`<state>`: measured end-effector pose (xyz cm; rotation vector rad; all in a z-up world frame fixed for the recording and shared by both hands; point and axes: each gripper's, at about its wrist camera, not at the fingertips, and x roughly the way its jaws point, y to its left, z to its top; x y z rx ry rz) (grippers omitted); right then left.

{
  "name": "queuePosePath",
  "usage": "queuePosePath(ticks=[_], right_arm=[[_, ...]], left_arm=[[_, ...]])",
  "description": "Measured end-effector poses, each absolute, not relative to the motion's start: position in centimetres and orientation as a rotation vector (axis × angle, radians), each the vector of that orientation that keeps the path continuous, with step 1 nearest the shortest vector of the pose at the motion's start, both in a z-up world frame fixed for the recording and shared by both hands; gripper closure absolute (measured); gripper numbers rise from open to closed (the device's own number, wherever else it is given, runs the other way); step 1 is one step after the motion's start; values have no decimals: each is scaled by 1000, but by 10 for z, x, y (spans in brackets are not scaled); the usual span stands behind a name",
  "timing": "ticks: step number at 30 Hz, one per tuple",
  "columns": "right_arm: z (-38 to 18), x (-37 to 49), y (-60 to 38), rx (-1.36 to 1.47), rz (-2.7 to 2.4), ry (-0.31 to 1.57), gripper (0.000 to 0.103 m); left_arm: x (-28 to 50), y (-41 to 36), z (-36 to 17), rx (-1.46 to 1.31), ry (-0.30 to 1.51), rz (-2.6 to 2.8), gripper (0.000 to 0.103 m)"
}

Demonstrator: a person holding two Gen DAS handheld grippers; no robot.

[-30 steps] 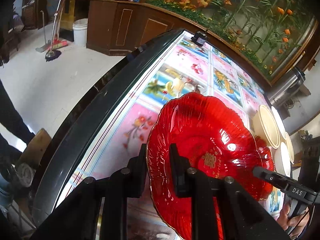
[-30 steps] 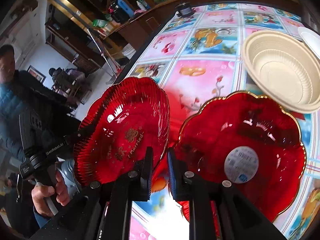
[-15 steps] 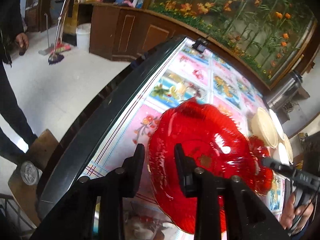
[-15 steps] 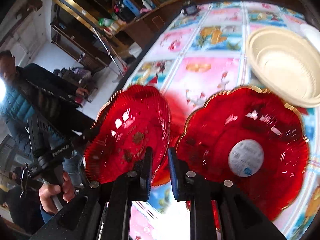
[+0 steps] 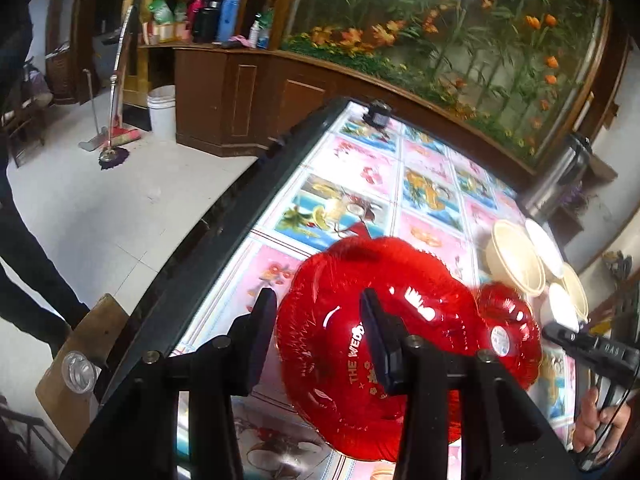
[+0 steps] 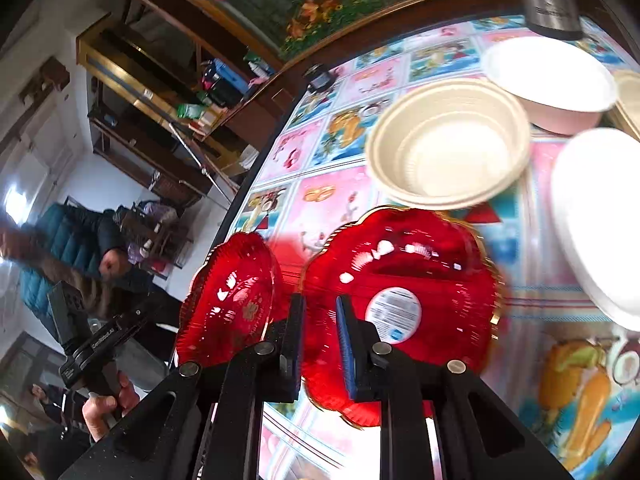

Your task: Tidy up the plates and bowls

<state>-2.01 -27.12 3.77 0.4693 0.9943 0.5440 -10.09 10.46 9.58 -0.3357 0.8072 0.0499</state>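
Two red scalloped plastic plates are in play. My left gripper (image 5: 318, 338) is open, its fingers standing on either side of the near rim of the red plate with gold lettering (image 5: 352, 304), which is tilted; it also shows in the right wrist view (image 6: 232, 300). My right gripper (image 6: 318, 344) is shut on the rim of the red plate with a white sticker (image 6: 404, 280), also seen in the left wrist view (image 5: 508, 332). A cream bowl (image 6: 448, 144) and white bowls (image 6: 552, 76) stand beyond.
The table (image 5: 420, 168) has a picture-tile cloth and a dark edge (image 5: 224, 224) on the left. A steel kettle (image 5: 560, 176) stands at the far right. A small black object (image 5: 378, 114) sits at the far end. A person (image 6: 80, 248) stands off the table's left.
The left gripper's jaws have opened wide around the lettered plate's rim. Both views have pulled back and risen. The right gripper keeps its grip on the sticker plate, closer to the bowls.
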Motion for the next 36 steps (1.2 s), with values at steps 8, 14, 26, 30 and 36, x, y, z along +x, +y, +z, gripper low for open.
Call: queuePosePath(ticks=[8, 14, 26, 30, 36], right_arm=[[36, -33, -306, 526, 516, 959, 84], [25, -43, -325, 554, 488, 964, 84], [12, -54, -349, 580, 440, 975, 84], [8, -55, -349, 572, 430, 991, 84], [2, -49, -346, 565, 418, 1017, 83]], left_arm=[[-99, 67, 114, -301, 803, -74, 62], [-83, 10, 116, -231, 837, -189, 62], [9, -86, 71, -37, 1050, -278, 62], [27, -102, 53, 14, 1108, -272, 65], [33, -117, 39, 70, 1145, -295, 77]])
